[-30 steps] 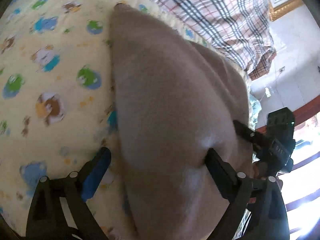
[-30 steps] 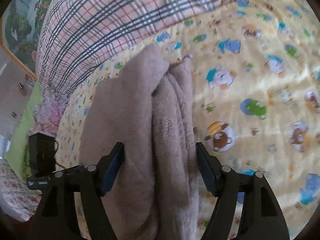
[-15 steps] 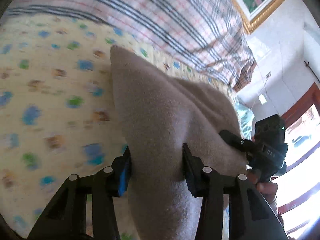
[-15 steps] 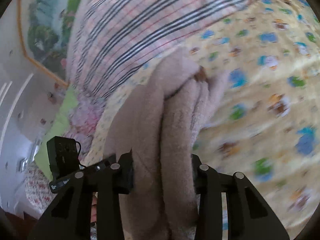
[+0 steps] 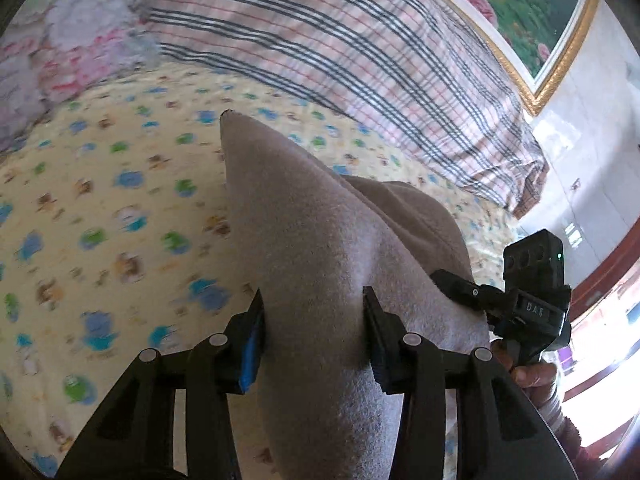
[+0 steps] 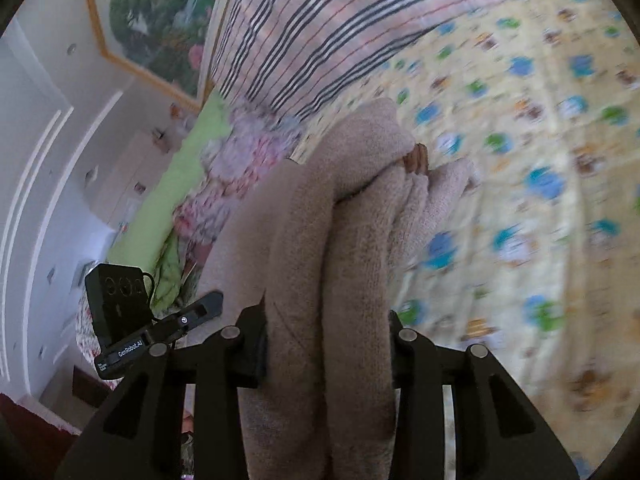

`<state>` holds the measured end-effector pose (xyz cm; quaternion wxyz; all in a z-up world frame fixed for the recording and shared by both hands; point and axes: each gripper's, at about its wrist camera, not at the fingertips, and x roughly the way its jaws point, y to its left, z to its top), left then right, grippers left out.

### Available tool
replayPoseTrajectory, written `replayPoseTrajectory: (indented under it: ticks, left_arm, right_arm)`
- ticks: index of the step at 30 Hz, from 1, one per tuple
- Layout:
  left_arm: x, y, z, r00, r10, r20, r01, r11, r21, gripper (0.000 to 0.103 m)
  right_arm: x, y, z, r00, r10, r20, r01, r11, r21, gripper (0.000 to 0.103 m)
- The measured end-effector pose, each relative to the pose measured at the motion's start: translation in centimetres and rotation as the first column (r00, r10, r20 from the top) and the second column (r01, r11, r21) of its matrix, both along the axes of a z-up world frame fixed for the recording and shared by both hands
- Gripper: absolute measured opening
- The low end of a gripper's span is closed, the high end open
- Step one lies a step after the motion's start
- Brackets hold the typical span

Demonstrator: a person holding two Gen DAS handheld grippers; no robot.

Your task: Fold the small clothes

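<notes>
A beige fleece garment (image 5: 316,264) hangs bunched between both grippers, lifted above a yellow bedsheet with cartoon animals (image 5: 100,208). My left gripper (image 5: 314,332) is shut on one end of it, the fabric filling the gap between the jaws. My right gripper (image 6: 326,344) is shut on the other end, where the garment (image 6: 352,248) shows as several thick folded layers. The right gripper also shows in the left wrist view (image 5: 532,300), and the left gripper in the right wrist view (image 6: 132,320).
A plaid blanket (image 5: 360,48) lies along the back of the bed. A floral and green pillow (image 6: 200,160) lies at the bed's end. A framed painting (image 5: 520,8) hangs on the white wall.
Both grippers closed on the garment and lifted it off the sheet. The views tilted upward, showing more of the plaid blanket and the wall.
</notes>
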<state>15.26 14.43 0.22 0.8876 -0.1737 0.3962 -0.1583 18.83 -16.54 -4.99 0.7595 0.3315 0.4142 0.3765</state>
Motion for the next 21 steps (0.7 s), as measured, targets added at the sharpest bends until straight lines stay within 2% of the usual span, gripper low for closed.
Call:
replayPoseTrajectory:
  ticks: [5, 7, 9, 11, 12, 13, 17, 20, 21]
  left_arm:
    - [-0.6, 2.3, -3.7, 0.996, 0.049, -0.079, -0.047, 0.999, 0.022, 0.044]
    - [-1.1, 2.6, -4.2, 0.995, 0.055, -0.078, -0.056, 0.998, -0.006, 0.048]
    - [-1.8, 2.6, -4.3, 0.995, 0.069, -0.069, -0.069, 0.998, 0.013, 0.053]
    - [-2.3, 2.2, -4.4, 0.994, 0.080, -0.070, -0.078, 0.996, 0.033, 0.057]
    - [-2.5, 2.1, -4.5, 0.994, 0.080, -0.071, -0.077, 0.996, 0.036, 0.057]
    - [-2.8, 2.0, -4.5, 0.994, 0.081, -0.074, -0.078, 0.996, 0.037, 0.058]
    - [-4.3, 2.0, -4.1, 0.992, 0.100, -0.075, -0.097, 0.994, 0.052, 0.060]
    - [-5.5, 2.2, -3.5, 0.991, 0.118, -0.061, -0.113, 0.991, 0.072, 0.060]
    - [-5.6, 2.2, -3.3, 0.991, 0.122, -0.058, -0.118, 0.990, 0.078, 0.061]
  right_arm:
    - [0.0, 2.9, -2.1, 0.999, 0.024, -0.035, -0.026, 0.998, -0.049, 0.041]
    - [0.0, 3.3, -3.0, 0.998, 0.023, -0.065, -0.028, 0.996, -0.086, 0.045]
    - [0.0, 3.0, -3.2, 0.997, 0.004, -0.082, -0.011, 0.997, -0.082, 0.048]
    - [-0.4, 2.5, -3.0, 0.996, -0.035, -0.087, 0.025, 0.993, -0.112, 0.060]
    - [-0.5, 2.2, -2.9, 0.995, -0.059, -0.086, 0.048, 0.990, -0.131, 0.071]
    - [-0.8, 1.8, -2.5, 0.992, -0.101, -0.082, 0.087, 0.983, -0.160, 0.077]
    - [-2.1, -0.2, -0.8, 0.979, -0.202, -0.028, 0.194, 0.965, -0.174, 0.077]
    - [-3.8, -1.0, 1.4, 0.964, -0.263, 0.052, 0.268, 0.948, -0.171, 0.077]
    - [-4.3, -1.0, 2.2, 0.960, -0.265, 0.087, 0.276, 0.947, -0.165, 0.074]
